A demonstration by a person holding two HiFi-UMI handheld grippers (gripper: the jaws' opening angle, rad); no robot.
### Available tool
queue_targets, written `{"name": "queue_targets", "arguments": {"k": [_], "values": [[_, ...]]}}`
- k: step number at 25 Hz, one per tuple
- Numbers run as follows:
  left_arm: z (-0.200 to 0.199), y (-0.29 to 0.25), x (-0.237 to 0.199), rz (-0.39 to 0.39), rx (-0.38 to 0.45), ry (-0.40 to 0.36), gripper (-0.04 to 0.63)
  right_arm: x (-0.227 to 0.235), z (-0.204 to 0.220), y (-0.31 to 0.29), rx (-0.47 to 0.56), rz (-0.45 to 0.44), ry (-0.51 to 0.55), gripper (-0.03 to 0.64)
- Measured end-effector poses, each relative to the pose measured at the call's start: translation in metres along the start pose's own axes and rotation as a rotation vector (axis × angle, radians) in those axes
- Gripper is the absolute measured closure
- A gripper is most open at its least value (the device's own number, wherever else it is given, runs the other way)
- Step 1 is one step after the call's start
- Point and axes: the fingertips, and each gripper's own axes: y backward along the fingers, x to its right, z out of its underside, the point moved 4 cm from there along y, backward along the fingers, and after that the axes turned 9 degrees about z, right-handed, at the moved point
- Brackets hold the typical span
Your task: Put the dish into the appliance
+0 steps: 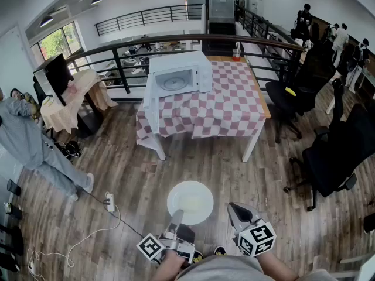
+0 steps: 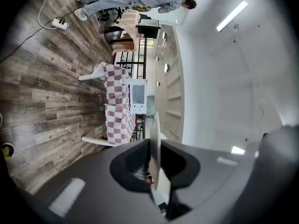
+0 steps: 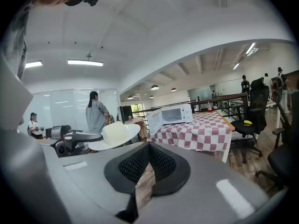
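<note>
While the left gripper [image 1: 176, 216] clamps the plate [image 1: 191, 201] by its near rim, the right gripper [image 1: 235, 210] sits beside it, closed and empty; the microwave [image 1: 179, 74] stands open on the far table [image 1: 225, 111].

The microwave [image 1: 179, 75] stands on the table [image 1: 225, 107], dish [image 1: 190, 202] well before it.

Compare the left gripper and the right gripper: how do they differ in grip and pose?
The left gripper is shut on the near rim of the white plate; the right gripper holds nothing, its fingers together. The left gripper is rolled on its side; the right gripper sits level, beside the plate without touching it. Both point toward the open microwave.
</note>
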Motion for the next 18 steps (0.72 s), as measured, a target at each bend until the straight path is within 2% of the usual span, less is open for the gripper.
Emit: {"name": "queue_targets", "arguments": {"k": [8,12,18], "values": [[-0.001,0.009,-0.002,-0.002,-0.006,0.011,0.555,-0.008,0.003,0.004,0.01,0.015,0.004,0.618],[-0.004,0.013,-0.002,0.0,-0.017,0.007,0.555,-0.008,0.002,0.007,0.038,0.032,-0.049,0.618],[-0.01,0.025,-0.004,-0.001,0.003,0.021,0.555,-0.017,0.003,0.007,0.033,0.038,-0.027,0.618]]}}
